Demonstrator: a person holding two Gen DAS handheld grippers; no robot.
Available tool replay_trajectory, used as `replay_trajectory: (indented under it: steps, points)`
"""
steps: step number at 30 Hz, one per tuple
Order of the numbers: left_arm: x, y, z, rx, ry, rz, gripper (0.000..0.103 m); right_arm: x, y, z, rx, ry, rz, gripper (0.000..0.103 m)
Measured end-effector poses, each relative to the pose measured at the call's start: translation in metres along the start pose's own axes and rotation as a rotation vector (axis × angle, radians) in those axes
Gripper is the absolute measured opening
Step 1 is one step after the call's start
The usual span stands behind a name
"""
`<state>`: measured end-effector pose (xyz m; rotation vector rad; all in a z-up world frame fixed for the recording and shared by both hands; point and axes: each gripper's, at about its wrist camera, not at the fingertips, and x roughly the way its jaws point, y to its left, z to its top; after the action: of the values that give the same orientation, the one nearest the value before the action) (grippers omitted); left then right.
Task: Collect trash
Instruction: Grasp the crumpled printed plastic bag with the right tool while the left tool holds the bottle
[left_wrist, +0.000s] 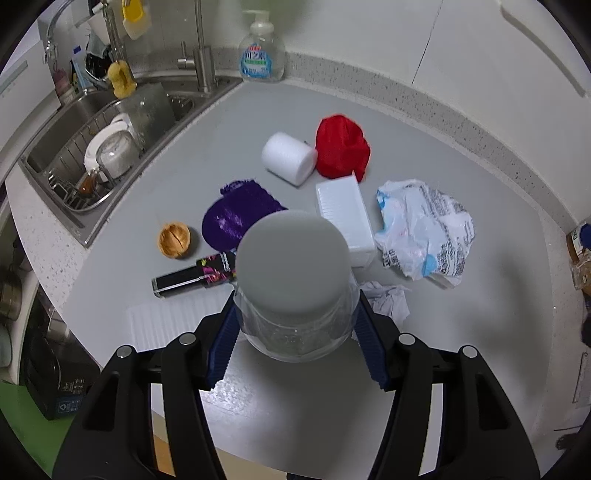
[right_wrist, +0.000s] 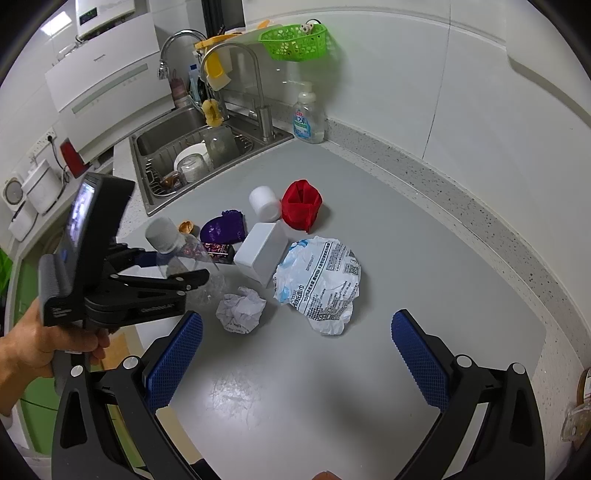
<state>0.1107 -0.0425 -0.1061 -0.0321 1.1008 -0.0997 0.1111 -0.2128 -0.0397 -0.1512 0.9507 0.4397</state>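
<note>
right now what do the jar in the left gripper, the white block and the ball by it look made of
Jar: clear, glossy plastic by the look, see-through wall, matte grey lid.
White block: matte, probably foam or plastic; the look leaves it open.
Crumpled ball: paper, dull white with sharp creases.

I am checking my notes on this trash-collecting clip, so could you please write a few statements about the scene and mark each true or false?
1. The left gripper is closed on the clear plastic jar with a grey lid. True.
2. The right gripper holds the crumpled paper ball. False: it is open and empty, the ball lying on the counter.
3. The red bag lies in the sink. False: it sits on the counter beside the white foam roll.
4. A soap bottle stands by the wall. True.
</note>
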Motion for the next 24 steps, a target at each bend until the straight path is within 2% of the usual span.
replay_trajectory:
  steps: [11,20,24]
  points:
    - [-0.028,-0.001,-0.003,0.011,-0.010,0.005,0.059,0.024,-0.004,0.010,-0.011,0.009,-0.019,0.098]
    - [-0.048,0.001,-0.006,0.003,-0.036,0.011,0.059,0.073,-0.014,0.019,-0.004,0.076,-0.031,0.098]
    - [-0.050,0.004,-0.007,-0.007,-0.037,0.015,0.059,0.101,-0.017,0.023,-0.001,0.135,-0.024,0.098]
